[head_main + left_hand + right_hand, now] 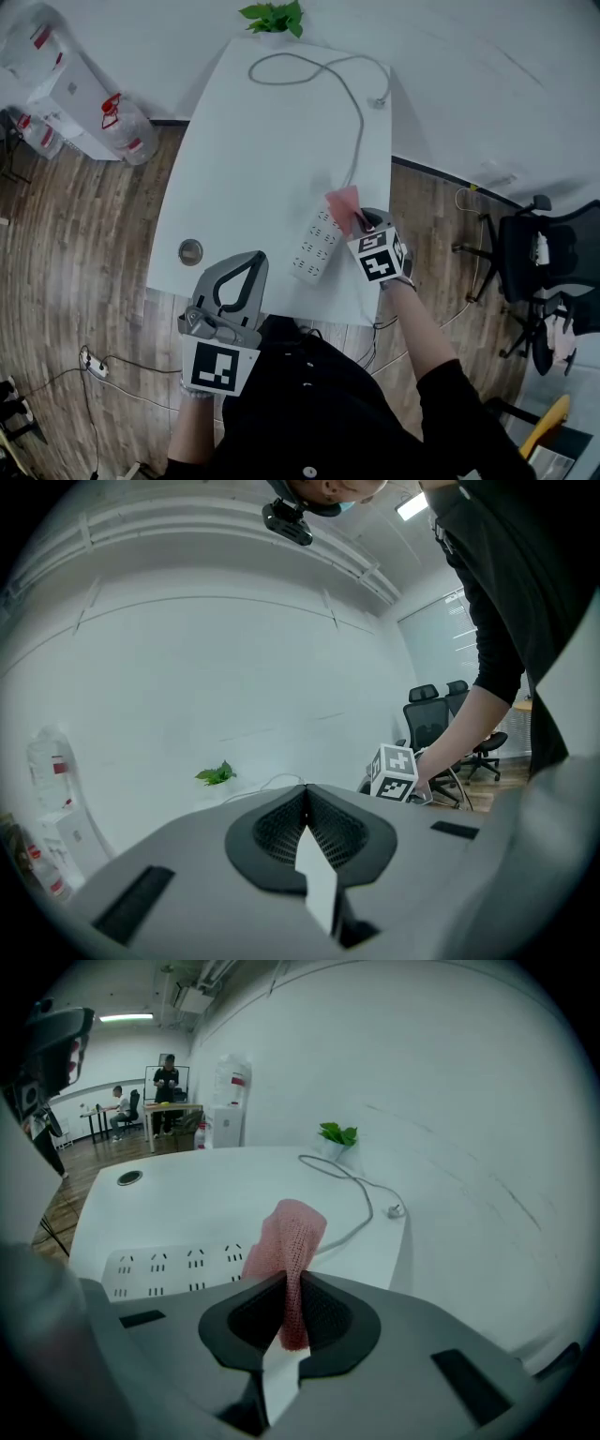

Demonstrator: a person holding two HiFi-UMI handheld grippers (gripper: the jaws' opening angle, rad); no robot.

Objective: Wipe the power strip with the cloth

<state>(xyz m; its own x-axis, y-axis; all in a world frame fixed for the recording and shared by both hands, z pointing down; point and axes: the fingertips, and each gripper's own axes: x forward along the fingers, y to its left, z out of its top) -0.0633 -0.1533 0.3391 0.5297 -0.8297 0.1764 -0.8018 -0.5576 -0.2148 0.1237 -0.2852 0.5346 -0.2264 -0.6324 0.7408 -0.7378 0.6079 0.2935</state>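
A white power strip (317, 246) lies on the white table (272, 150) near its front right, its grey cord (354, 122) running to the far end; it also shows in the right gripper view as power strip (173, 1268). My right gripper (364, 223) is shut on a pink cloth (344, 206), held at the strip's far right end; the cloth (288, 1246) sticks out past the jaws. My left gripper (240, 270) is shut and empty at the table's front edge, left of the strip; its jaws meet at the left gripper (305, 794).
A round grommet (190, 250) sits at the table's front left. A green plant (275, 16) stands at the far end. Water bottles (127, 128) are on the floor at left, office chairs (539, 267) at right. A cable (103, 366) lies on the wooden floor.
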